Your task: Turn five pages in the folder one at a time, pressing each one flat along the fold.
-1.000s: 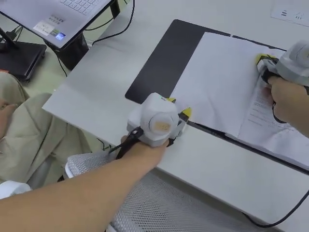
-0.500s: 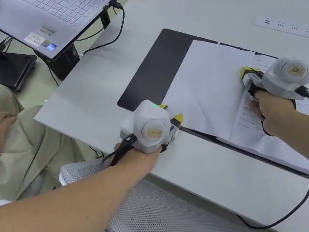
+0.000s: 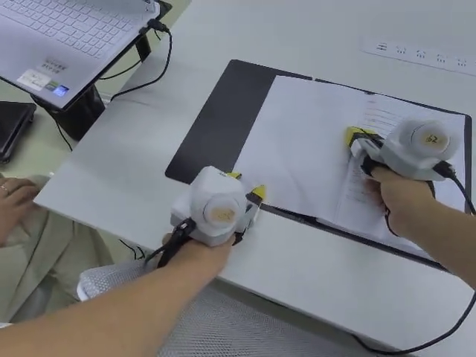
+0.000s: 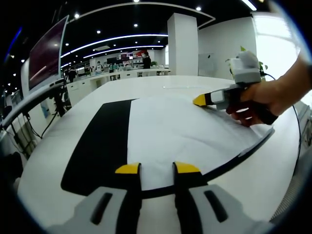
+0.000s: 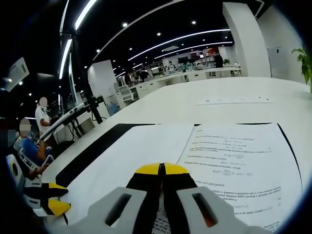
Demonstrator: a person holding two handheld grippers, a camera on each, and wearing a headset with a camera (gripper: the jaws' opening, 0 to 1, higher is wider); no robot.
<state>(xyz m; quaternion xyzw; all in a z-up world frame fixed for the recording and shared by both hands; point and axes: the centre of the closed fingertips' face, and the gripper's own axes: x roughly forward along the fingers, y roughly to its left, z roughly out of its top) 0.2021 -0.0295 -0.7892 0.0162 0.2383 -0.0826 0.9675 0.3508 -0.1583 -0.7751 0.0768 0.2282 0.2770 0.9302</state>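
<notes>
Two grippers working folder (image 3: 216, 126) at bench's (image 3: 320, 37) near edge: left gripper (image 4: 157, 168) released; right gripper (image 5: 161, 169), labelled "62", clenched empty, pressing printed page (image 5: 234, 151).

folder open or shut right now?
Open: the folder lies flat, black cover on the desk, blank page spread over it, printed page facing up.

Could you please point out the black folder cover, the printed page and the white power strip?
Black folder cover (image 3: 222, 123), head view, its bare left flap.
Printed white page (image 5: 239, 156), right gripper view, its lines of text.
White power strip (image 3: 420, 57), head view, its middle.
</notes>
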